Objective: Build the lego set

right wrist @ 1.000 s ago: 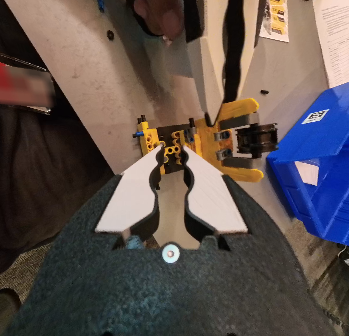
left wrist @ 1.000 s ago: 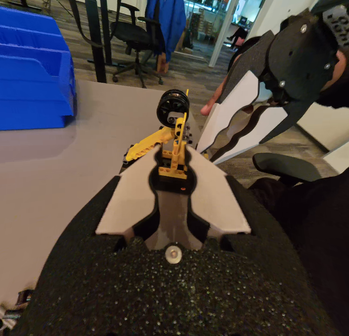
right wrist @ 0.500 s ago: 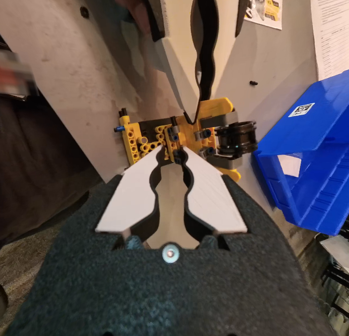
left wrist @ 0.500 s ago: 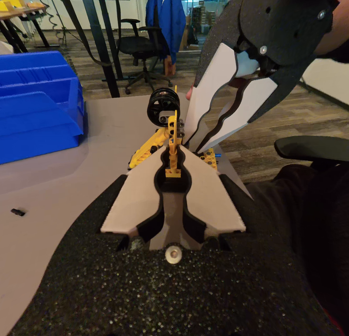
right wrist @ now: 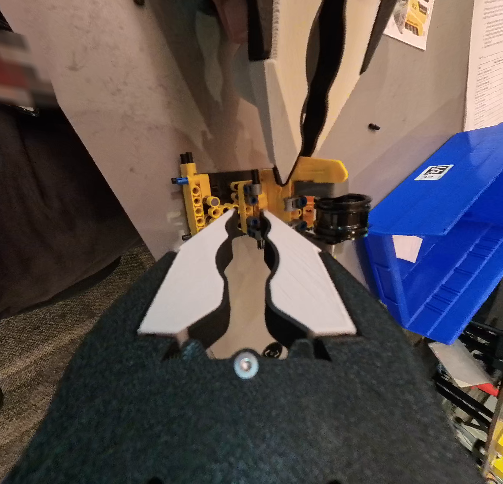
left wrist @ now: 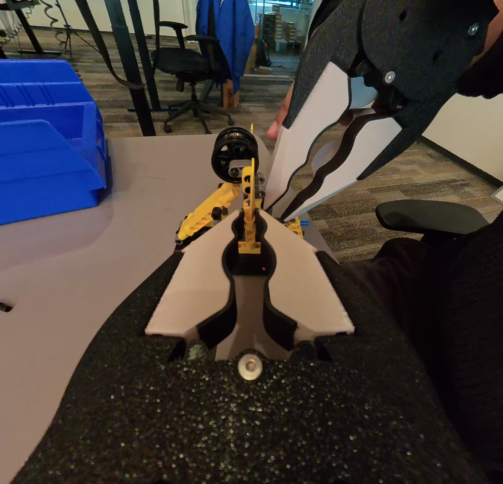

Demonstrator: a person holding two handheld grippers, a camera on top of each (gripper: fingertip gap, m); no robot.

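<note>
A yellow and black brick-built model [left wrist: 206,215] with a black wheel [left wrist: 234,155] stands at the grey table's [left wrist: 81,266] edge. My left gripper [left wrist: 249,213] is shut on the model's upright yellow beam [left wrist: 249,182]. My right gripper [left wrist: 277,215] comes down from the upper right, tips at the model's near side. In the right wrist view, my right gripper [right wrist: 248,215] is shut on a yellow beam with blue pins on the model [right wrist: 196,198]. The left gripper [right wrist: 283,182] pinches the model from above, beside the wheel [right wrist: 340,215].
Blue storage bins [left wrist: 49,155] stand on the table left of the model, also in the right wrist view [right wrist: 435,225]. A small black pin [left wrist: 4,307] lies loose on the table. Printed sheets [right wrist: 408,16] lie farther off. An office chair [left wrist: 190,62] and a chair armrest [left wrist: 430,217] stand beyond the edge. My two grippers' fingertips are within a few centimetres of each other.
The right gripper has come down to the model, and its tips have moved from the perforated base onto the beam with blue pins. The left gripper has kept its hold.
</note>
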